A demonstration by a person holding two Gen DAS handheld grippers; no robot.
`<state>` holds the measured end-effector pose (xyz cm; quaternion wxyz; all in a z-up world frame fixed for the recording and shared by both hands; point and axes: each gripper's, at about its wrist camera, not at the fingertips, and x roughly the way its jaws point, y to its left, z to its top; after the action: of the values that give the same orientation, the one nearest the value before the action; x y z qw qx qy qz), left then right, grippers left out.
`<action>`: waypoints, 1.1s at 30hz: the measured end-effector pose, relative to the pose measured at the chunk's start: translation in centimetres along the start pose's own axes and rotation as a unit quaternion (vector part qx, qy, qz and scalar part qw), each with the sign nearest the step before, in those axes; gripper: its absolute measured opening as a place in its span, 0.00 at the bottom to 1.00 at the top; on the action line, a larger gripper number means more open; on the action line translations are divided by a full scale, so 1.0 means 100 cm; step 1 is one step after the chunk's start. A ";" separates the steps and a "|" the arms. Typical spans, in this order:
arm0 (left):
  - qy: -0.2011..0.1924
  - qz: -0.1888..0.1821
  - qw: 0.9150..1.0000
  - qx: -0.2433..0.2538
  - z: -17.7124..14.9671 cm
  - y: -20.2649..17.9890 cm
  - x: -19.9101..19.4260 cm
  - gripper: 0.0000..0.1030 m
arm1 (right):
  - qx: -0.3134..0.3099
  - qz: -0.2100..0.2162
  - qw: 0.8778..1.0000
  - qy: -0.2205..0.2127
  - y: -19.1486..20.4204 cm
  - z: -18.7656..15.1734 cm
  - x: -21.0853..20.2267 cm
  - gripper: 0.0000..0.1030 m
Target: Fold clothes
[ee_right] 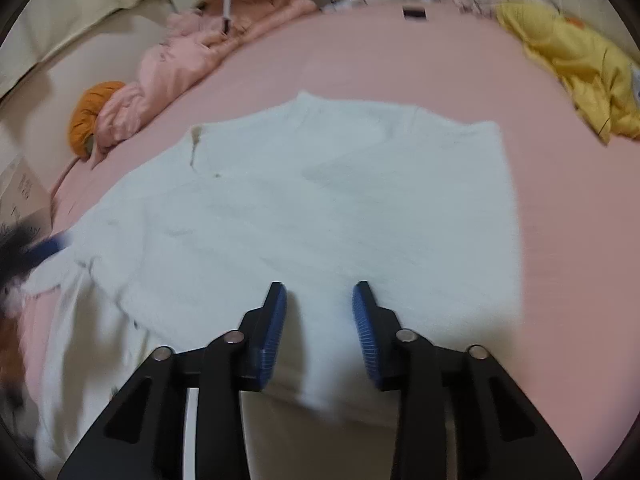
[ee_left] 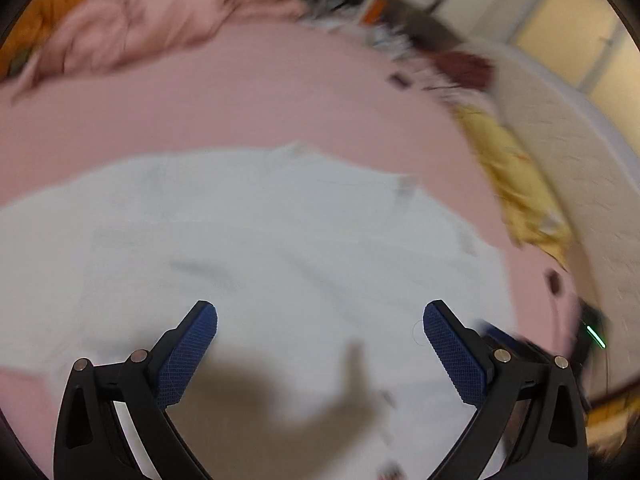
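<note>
A white garment (ee_left: 280,240) lies spread flat on a pink bedsheet (ee_left: 240,100). My left gripper (ee_left: 320,316) hovers over its near part with the jaws wide open and nothing between the blue pads (ee_left: 192,352); its shadow falls on the cloth. In the right wrist view the same white garment (ee_right: 340,200) fills the middle. My right gripper (ee_right: 320,300) stands over the near edge, jaws narrowly apart. Cloth shows in the gap, but the pads (ee_right: 272,328) do not press on it. The left gripper's blurred blue fingertip (ee_right: 48,248) shows at the garment's left sleeve.
A crumpled pink quilt (ee_right: 192,44) and an orange cushion (ee_right: 92,116) lie along the bed's far left. A yellow garment (ee_right: 580,68) sits at the far right. A small dark object (ee_right: 414,12) lies near the far edge. Clutter lines the wall behind.
</note>
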<state>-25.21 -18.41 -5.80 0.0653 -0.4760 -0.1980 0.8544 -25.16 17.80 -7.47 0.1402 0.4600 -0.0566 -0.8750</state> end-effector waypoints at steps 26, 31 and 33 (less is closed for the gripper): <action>-0.050 0.322 0.945 0.007 -0.018 0.040 -0.084 1.00 | 0.047 -0.130 0.990 -0.040 0.002 -0.031 -0.107 0.36; -0.034 0.272 0.962 0.016 -0.083 0.009 -0.124 1.00 | 0.009 -0.095 0.995 -0.040 0.061 -0.071 -0.138 0.50; -0.014 0.246 0.969 0.018 -0.110 0.001 -0.127 1.00 | -0.002 -0.103 0.993 -0.050 0.077 -0.096 -0.147 0.55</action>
<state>-9.11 -19.25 -0.99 -0.1412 -0.4968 -0.0605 0.8542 -7.91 15.07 0.45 0.0475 0.4190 -0.0140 -0.9066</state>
